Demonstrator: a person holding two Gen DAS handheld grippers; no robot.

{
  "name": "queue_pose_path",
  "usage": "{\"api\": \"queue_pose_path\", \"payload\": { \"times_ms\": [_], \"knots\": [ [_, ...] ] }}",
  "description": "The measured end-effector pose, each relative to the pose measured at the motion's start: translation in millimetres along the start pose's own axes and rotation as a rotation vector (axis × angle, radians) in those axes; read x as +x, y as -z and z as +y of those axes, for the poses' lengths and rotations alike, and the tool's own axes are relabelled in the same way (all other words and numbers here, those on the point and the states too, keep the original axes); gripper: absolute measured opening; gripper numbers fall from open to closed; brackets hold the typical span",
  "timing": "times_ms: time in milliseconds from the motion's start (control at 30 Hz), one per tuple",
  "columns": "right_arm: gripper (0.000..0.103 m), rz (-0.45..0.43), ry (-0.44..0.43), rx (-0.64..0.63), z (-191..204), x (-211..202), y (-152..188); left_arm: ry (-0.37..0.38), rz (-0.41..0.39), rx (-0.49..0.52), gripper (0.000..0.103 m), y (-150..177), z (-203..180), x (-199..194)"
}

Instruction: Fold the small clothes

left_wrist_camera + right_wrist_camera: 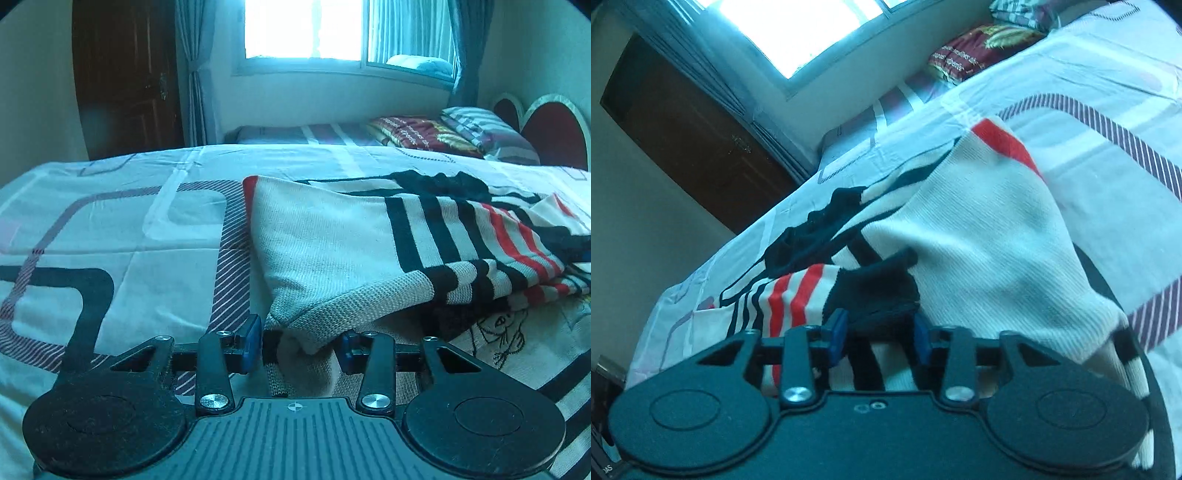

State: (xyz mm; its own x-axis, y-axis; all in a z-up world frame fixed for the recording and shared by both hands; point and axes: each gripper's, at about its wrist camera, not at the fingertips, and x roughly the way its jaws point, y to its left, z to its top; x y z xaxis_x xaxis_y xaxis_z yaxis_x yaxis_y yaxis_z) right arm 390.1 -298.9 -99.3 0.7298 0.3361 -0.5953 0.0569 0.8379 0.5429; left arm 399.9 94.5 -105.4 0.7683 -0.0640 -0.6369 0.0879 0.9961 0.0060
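One cream knitted sweater (332, 236) with black and red stripes lies half folded on the patterned bedsheet (110, 229). Two grippers work it: the left gripper (299, 345) pinches the ribbed cream hem between its blue pads, and the right gripper (881, 334) is clamped on a dark knitted fold. Two folded blankets (417, 134) sit near the headboard.

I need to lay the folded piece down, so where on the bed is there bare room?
Free: the patterned bedsheet left of the cream knit sweater with black and red stripes, and the strip beyond it toward the folded maroon blanket. Crowded: the right side, where the sweater bunches.
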Motion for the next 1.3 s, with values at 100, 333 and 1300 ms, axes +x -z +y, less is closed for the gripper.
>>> {"api": "queue_pose_path", "payload": {
  "times_ms": [100,333,1300],
  "knots": [
    [0.010,-0.101,-0.016,-0.100,18.3,-18.4,-2.0,-0.009,-0.024,-0.011,0.043,0.4,3.7,-5.9],
    [0.011,-0.150,0.086,-0.214,17.8,-48.8,16.2,-0.004,0.021,0.021,0.042,2.9,-0.9,-3.8],
    [0.019,-0.074,-0.021,-0.135,5.0,-30.3,2.4,-0.100,-0.161,0.248,0.043,7.5,-31.4,-36.2]
  ]
}}
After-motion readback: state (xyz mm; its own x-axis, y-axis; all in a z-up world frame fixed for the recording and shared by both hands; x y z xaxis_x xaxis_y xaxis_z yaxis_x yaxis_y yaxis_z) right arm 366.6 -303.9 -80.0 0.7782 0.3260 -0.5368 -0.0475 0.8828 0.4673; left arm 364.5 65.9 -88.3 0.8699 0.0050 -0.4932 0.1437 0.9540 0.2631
